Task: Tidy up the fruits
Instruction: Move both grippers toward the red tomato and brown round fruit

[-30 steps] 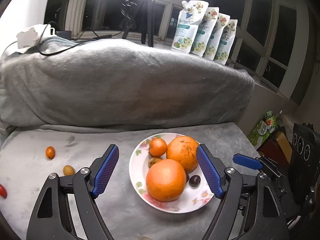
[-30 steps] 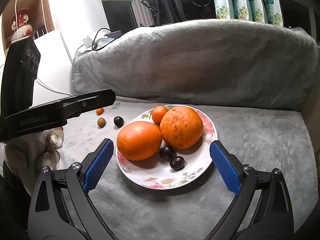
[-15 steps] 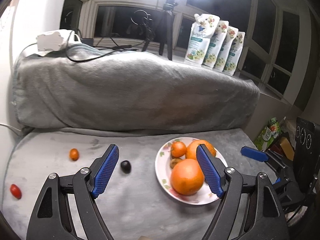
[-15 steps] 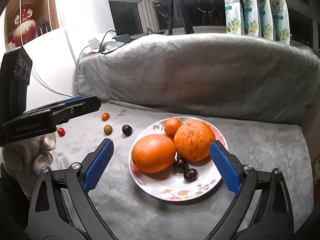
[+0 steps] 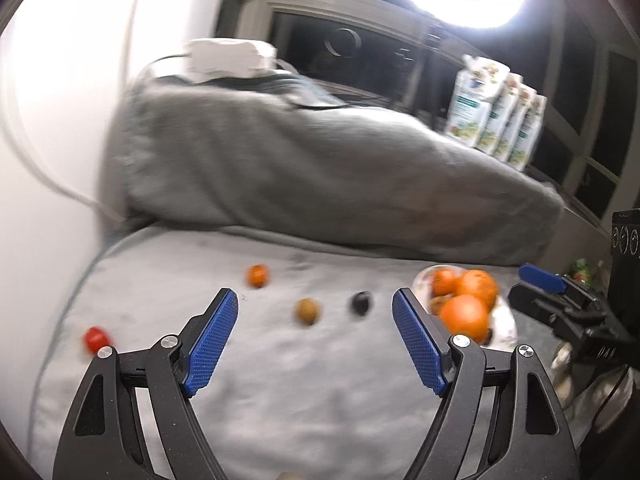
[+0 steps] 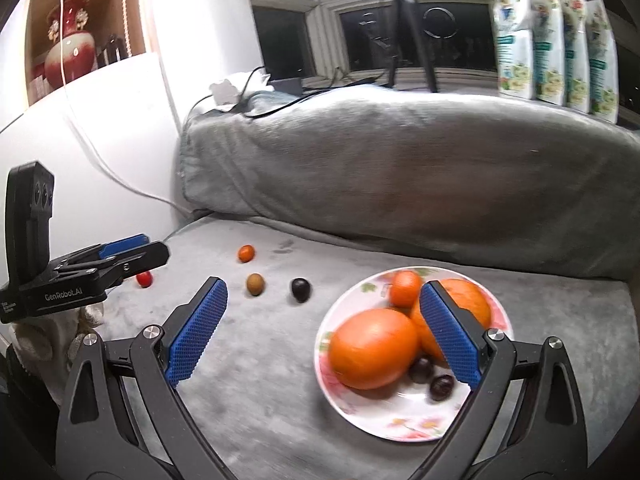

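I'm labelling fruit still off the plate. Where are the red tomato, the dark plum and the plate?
red tomato point(image 6: 144, 279), right wrist view, its visible right side.
dark plum point(image 6: 300, 289), right wrist view, its middle.
plate point(image 6: 404, 424), right wrist view, bare near rim.

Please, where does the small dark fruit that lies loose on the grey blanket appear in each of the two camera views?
Left wrist view: the dark fruit lies between the open blue fingers, nearer the right one, left of the flowered plate.
Right wrist view: the dark fruit lies at centre, left of the plate, above the gap between the fingers.
Shared landmark: the brown fruit lies just left of it.
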{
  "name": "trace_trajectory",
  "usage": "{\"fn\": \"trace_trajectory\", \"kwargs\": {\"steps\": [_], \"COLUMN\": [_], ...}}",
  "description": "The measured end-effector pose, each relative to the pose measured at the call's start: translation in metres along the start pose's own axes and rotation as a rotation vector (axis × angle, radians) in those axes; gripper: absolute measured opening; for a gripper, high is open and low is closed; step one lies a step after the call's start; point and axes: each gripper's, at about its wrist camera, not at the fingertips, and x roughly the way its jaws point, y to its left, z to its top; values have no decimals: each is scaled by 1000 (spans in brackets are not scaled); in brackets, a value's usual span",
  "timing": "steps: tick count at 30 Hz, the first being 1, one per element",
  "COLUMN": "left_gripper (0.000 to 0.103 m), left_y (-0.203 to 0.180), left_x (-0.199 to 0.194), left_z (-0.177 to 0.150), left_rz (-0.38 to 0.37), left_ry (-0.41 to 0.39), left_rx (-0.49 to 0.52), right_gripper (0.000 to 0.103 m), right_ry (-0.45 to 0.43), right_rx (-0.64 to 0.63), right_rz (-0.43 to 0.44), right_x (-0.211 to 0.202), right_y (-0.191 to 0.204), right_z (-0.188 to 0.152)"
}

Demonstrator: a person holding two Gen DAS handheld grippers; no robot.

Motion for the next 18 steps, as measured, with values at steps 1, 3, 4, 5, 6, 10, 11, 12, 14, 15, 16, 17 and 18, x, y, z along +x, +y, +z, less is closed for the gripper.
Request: {"fn": "trace_trajectory", "kwargs": {"steps": [1,3,4,5,6,10,11,12,14,15,16,17,18], "left_gripper": [80,80,80,80,80,80,80,79,77,73,72,69,64], "left_y": [7,24,31,37,45,68,73,78,88,94,99,104,109], "left_x": [-3,-8,-10,-11,-13,-13,-12,-12,-14,-13,-12,-10,-8], "left_z": [-2,-9,-13,-16,-21,-34,-35,-37,-40,-41,-42,-42,-42], "left_rz": [13,41,56,66,80,121,132,142,162,172,183,192,202], "left_ry": [-3,-3,2,6,14,47,51,54,57,60,65,70,73], "left_rx": [-10,-28,-35,-41,-54,-85,-91,-97,-110,-119,-127,-133,-137], "right_gripper": [99,99,99,99,99,99,99,99,97,94,92,88,87], "right_ry": [10,21,27,36,44,79,89,95,108,114,127,140,147], "right_rx": [-8,-19,-26,-37,-46,-82,-93,-103,-125,-133,-144,-152,-156], "right_rz": [13,31,40,52,60,91,97,103,110,112,116,118,117], "right_x": [5,12,16,21,26,47,54,59,72,77,85,92,96], "right_y": [5,13,18,24,28,49,55,60,72,76,81,86,89], "right_z": [1,3,4,5,5,6,6,6,5,4,4,3,2]}}
